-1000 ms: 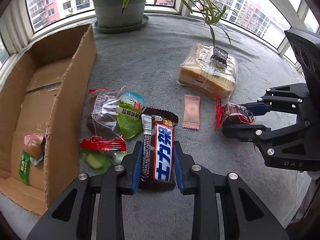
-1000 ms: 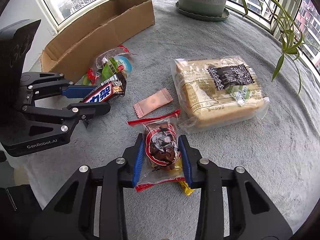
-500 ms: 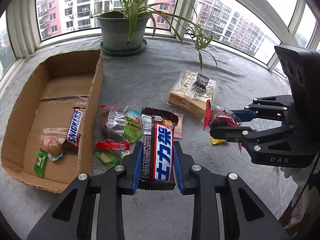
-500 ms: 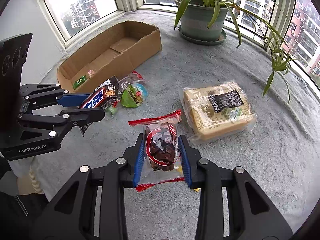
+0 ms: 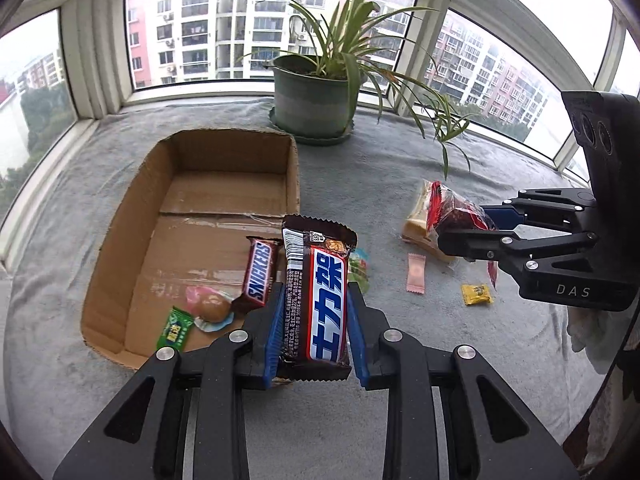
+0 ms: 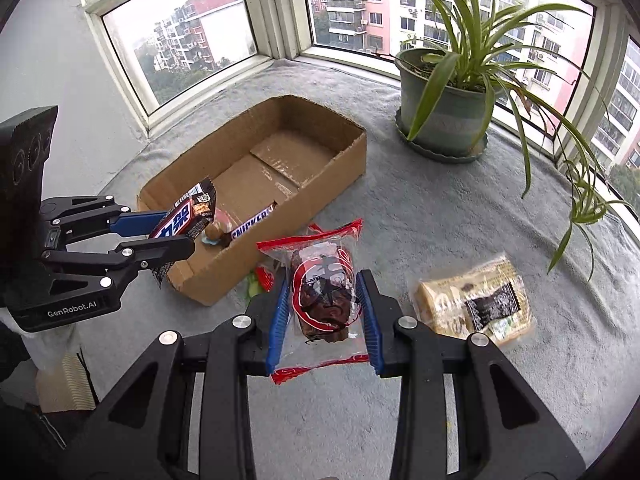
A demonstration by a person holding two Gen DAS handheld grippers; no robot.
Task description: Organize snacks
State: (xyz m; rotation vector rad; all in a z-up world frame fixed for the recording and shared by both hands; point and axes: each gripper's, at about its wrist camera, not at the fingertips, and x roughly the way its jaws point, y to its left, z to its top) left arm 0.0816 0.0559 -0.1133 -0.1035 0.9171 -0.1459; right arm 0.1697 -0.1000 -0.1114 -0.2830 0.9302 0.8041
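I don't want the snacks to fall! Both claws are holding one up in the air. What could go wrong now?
1. The right gripper pinches the red-edged cake packet by its loose plastic wrap, so it might slip out.
2. The left gripper holds the Snickers bar near the cardboard box wall; the bar could bump that edge.
3. The two grippers are close together and could knock each other over the box.

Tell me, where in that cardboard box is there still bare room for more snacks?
The far half of the cardboard box, toward the potted plant, is bare. The near end is crowded: a Snickers bar, a green sachet and a round wrapped sweet.
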